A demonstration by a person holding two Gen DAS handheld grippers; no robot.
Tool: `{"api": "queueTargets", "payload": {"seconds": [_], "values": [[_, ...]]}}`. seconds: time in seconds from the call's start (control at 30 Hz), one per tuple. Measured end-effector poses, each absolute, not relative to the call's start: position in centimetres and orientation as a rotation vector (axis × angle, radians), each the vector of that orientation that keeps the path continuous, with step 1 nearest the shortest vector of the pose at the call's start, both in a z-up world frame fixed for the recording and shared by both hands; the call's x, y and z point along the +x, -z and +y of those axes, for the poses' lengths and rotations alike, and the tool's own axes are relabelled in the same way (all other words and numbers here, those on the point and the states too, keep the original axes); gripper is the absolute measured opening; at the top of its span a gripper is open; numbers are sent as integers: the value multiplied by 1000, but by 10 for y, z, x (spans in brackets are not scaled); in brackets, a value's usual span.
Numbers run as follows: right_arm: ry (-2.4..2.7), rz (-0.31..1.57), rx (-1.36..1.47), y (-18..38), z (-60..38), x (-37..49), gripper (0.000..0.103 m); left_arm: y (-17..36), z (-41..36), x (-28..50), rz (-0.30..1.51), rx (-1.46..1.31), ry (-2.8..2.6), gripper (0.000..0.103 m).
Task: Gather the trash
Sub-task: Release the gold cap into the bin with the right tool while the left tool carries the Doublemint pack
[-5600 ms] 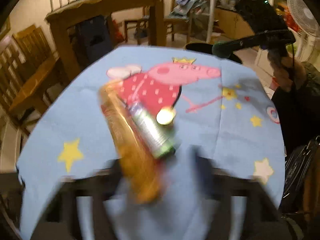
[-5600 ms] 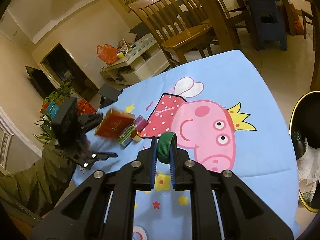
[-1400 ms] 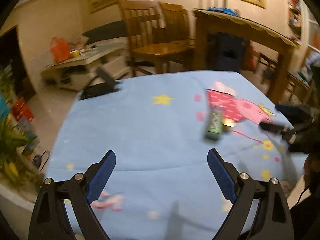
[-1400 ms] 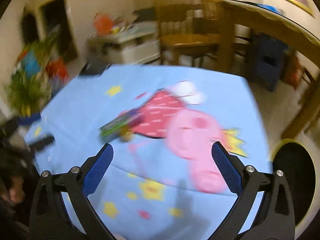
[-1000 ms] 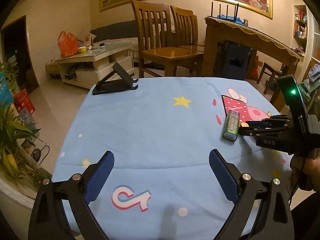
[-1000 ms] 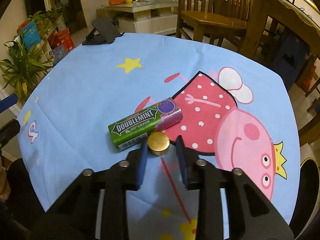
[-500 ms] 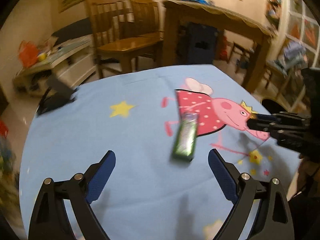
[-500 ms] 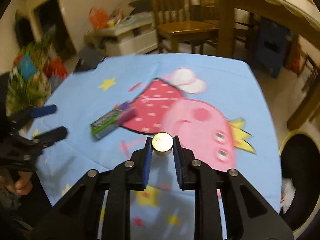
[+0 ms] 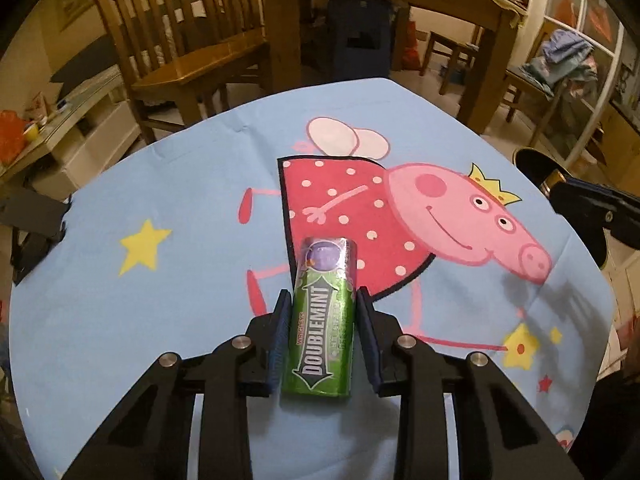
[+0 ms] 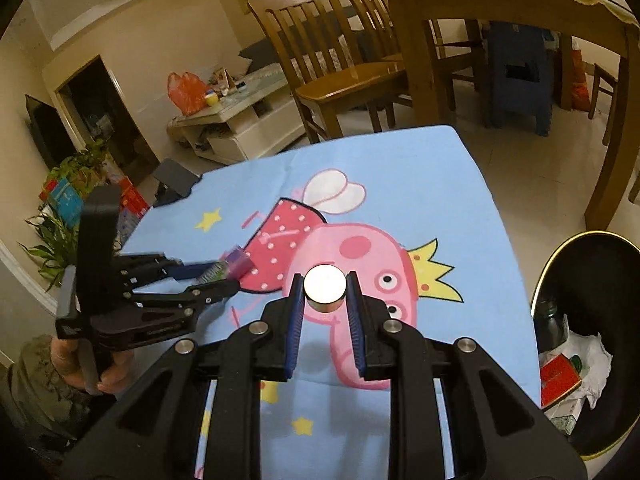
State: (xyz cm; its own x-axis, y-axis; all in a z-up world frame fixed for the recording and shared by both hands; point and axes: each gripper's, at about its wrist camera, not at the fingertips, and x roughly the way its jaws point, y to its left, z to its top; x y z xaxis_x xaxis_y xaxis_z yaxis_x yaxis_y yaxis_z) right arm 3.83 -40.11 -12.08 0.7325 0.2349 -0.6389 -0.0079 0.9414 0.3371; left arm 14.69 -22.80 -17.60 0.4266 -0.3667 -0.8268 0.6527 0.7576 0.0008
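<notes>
My left gripper [image 9: 323, 298] is shut on a green Doublemint gum pack [image 9: 322, 324], held lengthwise between the blue pads over the blue cartoon tablecloth [image 9: 160, 184]. The right wrist view shows that gripper [image 10: 224, 276] with the pack's purple end [image 10: 236, 262] sticking out. My right gripper [image 10: 325, 280] is shut on a small round gold cap [image 10: 324, 288] and holds it above the cloth's pink pig print. A black trash bin [image 10: 592, 276] with a gold rim stands on the floor at the right, with a red box, white paper and a bottle inside.
A black phone stand [image 10: 172, 182] sits at the table's far left corner. Wooden chairs [image 10: 340, 56] and a wooden dining table [image 10: 500, 0] stand beyond the table. A white coffee table [image 10: 240, 120] and potted plants [image 10: 60, 216] are at the left.
My left gripper has closed on the gum pack, which lay free on the cloth half a second ago. My right gripper still holds the gold cap and has swung toward the bin side.
</notes>
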Motion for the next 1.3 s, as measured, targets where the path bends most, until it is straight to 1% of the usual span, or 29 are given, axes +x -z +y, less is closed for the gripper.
{"api": "queueTargets", "payload": {"seconds": [0.13,0.3,0.5,0.67,0.8,1.03,1.17,1.3], "values": [[-131,729,325,118,-404,34,21,175,-222,127,929,323,600,30],[-104,727,275,116,-402,30,21,165,-207,118,962,186,509,30],[-58,714,180,113,-396,24,21,143,-216,102,904,180,445,30],[-38,712,186,113,-406,20,21,125,-239,86,837,218,452,30],[27,709,217,111,-430,13,21,123,-260,78,814,249,473,30],[214,699,397,117,-512,-15,21,118,-300,63,791,294,525,30],[343,643,396,107,-540,-40,21,117,-319,54,771,320,550,30],[393,637,416,109,-556,-50,21,119,-341,46,761,349,578,30]]}}
